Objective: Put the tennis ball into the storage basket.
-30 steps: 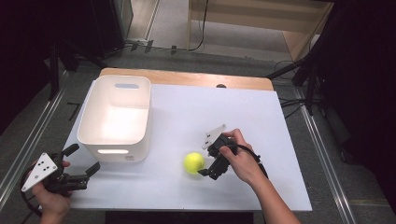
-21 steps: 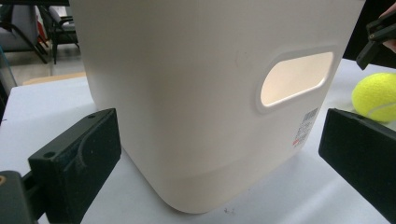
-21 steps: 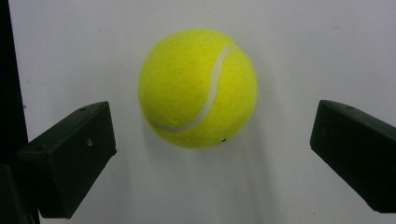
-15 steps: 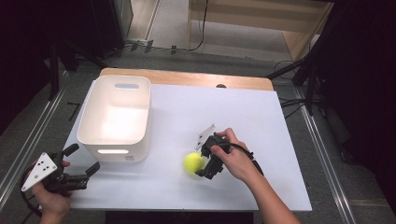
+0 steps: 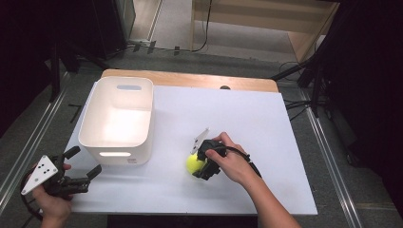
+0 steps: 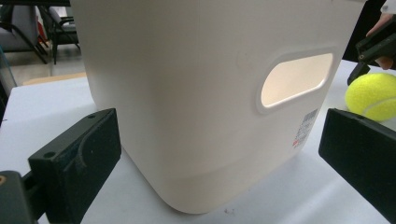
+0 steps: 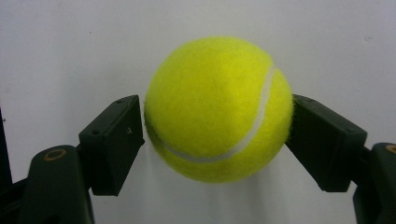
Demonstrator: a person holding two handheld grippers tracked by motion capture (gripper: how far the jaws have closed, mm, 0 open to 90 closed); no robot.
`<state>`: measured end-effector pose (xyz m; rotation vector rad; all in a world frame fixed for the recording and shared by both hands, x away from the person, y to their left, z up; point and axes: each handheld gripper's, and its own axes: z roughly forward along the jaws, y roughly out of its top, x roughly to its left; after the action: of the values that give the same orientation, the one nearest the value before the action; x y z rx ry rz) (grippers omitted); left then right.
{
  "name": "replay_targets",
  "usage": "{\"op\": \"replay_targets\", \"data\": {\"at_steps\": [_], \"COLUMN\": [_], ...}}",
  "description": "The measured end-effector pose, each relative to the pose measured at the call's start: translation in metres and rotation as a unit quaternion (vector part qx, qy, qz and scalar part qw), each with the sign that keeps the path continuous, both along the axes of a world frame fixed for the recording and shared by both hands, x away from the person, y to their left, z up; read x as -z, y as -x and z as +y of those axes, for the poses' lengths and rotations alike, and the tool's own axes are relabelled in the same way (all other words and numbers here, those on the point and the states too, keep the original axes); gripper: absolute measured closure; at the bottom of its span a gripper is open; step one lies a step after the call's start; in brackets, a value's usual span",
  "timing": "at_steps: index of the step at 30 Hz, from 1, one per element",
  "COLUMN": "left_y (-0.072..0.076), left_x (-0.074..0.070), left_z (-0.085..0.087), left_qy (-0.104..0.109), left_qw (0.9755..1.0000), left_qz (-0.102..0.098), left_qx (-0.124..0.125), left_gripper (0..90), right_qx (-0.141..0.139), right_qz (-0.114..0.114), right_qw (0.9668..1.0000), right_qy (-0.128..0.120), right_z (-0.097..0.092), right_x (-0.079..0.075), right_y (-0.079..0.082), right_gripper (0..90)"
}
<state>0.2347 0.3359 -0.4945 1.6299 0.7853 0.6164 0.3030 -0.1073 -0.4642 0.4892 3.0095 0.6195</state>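
Tennis ball [image 7: 218, 109] on the white table [image 5: 266, 123], just to the right of the white bin [image 5: 118, 118]. Right gripper [image 5: 202, 166] just been closing, now pinching the ball on both sides across its fat middle. Light, fuzzy, a bit squishy, quick to roll if let go. Left gripper [image 5: 81, 175] spread wide, holding nothing, near the bin's front corner. Tall bin wall in the way, so up and over.

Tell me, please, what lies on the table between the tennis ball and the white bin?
Nothing: in the high view, the stretch of white table between the tennis ball and the white bin is bare.
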Motion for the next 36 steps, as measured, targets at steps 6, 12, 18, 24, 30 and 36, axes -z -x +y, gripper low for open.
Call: {"op": "replay_targets", "data": {"at_steps": [6,12,18,24,30,36], "left_y": [0.0,0.0,0.0,-0.001,-0.001,-0.001], "left_x": [0.0,0.0,0.0,0.0,0.0,0.0], "left_z": [0.0,0.0,0.0,0.001,0.0,0.001], "left_qy": [0.0,0.0,-0.001,0.0,0.002,0.003], "left_qw": [1.0,1.0,1.0,1.0,1.0,1.0], "left_qz": [0.001,0.001,0.001,0.0,0.001,0.001], "left_qx": [0.0,-0.001,-0.001,0.0,-0.001,-0.002], "left_gripper": [0.0,0.0,0.0,0.0,0.0,0.0], "right_qx": [0.003,0.008,0.011,0.011,0.01,0.013], "right_qz": [-0.002,-0.003,-0.009,-0.019,-0.018,-0.013], "right_qw": [1.0,1.0,0.9999,0.9997,0.9998,0.9998], "right_qy": [-0.001,0.001,0.006,0.008,0.005,0.004], "right_z": [0.003,0.008,0.013,0.015,0.014,0.014], "right_x": [0.002,0.004,0.007,0.009,0.009,0.008], "right_y": [-0.001,-0.002,-0.004,-0.006,-0.006,-0.006], "right_gripper": [19.9,19.6,19.7,22.4,23.0,23.2]}}
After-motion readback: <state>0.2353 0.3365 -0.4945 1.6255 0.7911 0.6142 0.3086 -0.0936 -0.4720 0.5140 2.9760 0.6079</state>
